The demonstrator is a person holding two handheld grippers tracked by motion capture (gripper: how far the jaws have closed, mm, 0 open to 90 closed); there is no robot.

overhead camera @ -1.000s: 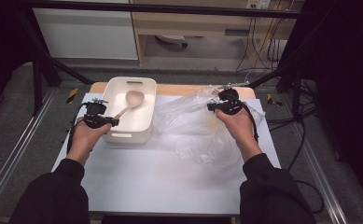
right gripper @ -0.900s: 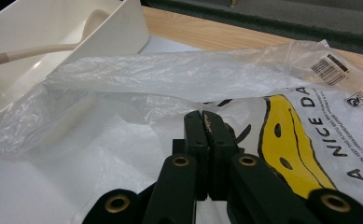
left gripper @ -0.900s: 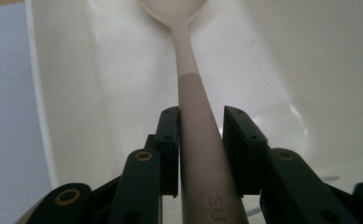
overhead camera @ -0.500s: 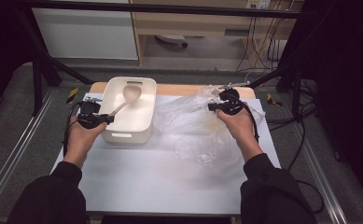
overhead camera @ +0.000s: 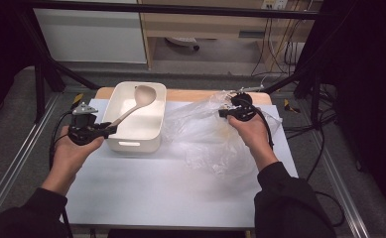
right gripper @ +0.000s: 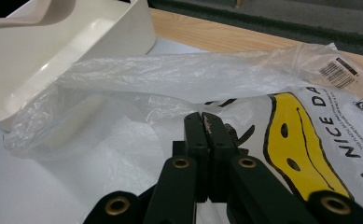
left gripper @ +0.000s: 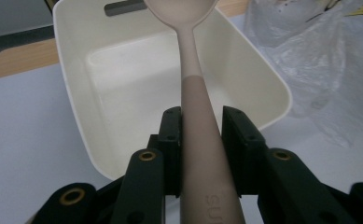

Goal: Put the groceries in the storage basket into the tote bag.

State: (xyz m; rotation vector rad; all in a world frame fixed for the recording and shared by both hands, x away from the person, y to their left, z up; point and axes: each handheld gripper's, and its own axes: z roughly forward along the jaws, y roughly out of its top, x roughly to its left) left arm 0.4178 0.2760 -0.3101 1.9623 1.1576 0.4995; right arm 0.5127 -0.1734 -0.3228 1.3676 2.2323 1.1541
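We have the spoon (left gripper: 195, 116) clamped by its handle in the left gripper (left gripper: 200, 140), its bowl raised over the white tub (overhead camera: 133, 116). The right gripper (right gripper: 206, 135) is pinched shut on the plastic bag (right gripper: 179, 79) (the one with the yellow smiley), holding its edge up beside the tub. We judge the spoon is mid-transfer; next it must swing across and slip into the bag's mouth.
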